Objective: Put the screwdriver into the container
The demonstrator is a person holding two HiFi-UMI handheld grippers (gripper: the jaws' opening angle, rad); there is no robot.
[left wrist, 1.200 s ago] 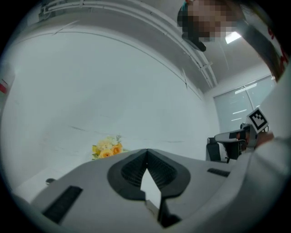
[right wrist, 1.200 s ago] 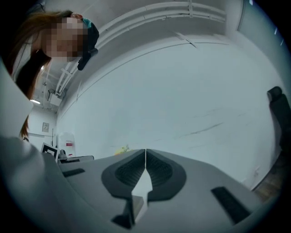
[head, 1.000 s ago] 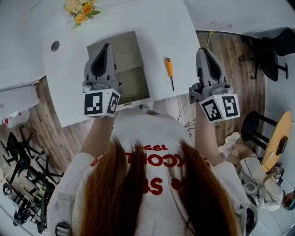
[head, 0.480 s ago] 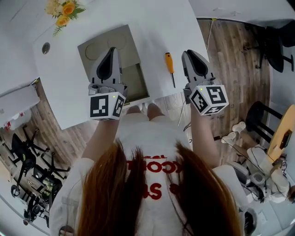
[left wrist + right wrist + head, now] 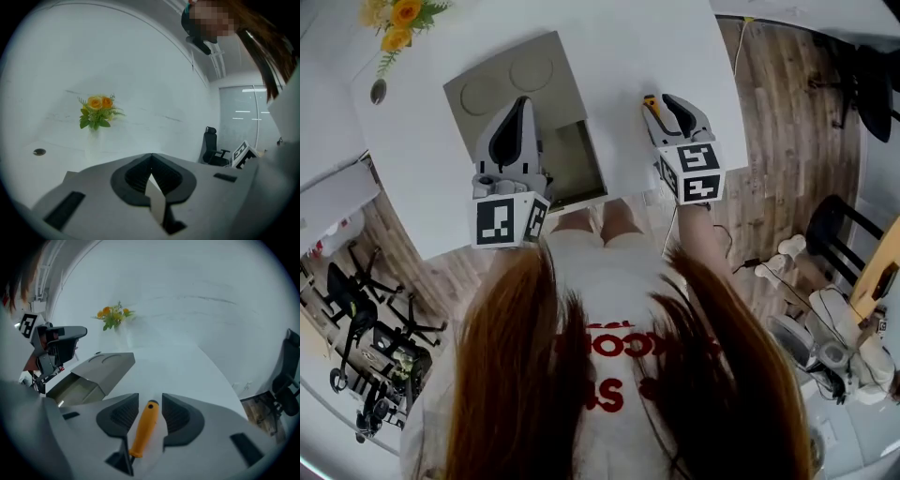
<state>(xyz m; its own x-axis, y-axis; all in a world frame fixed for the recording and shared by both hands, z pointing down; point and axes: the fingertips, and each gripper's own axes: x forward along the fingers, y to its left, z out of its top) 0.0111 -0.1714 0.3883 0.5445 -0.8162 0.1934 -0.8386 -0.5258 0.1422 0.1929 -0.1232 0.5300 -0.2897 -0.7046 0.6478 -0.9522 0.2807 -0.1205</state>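
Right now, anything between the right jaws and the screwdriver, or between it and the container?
Nothing: the right gripper, jaws just opened, straddles the screwdriver handle. Bare table to the container; the left gripper hovers by its opening.

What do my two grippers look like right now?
Both the left gripper and right gripper are grey moulded shells with black ribbed pads and a white cube of black square markers. The right tongs have just been opening, the orange screwdriver between them.

The screwdriver (image 5: pixel 649 102) lies mostly hidden under the right gripper (image 5: pixel 664 101) — only its orange handle end shows from above.
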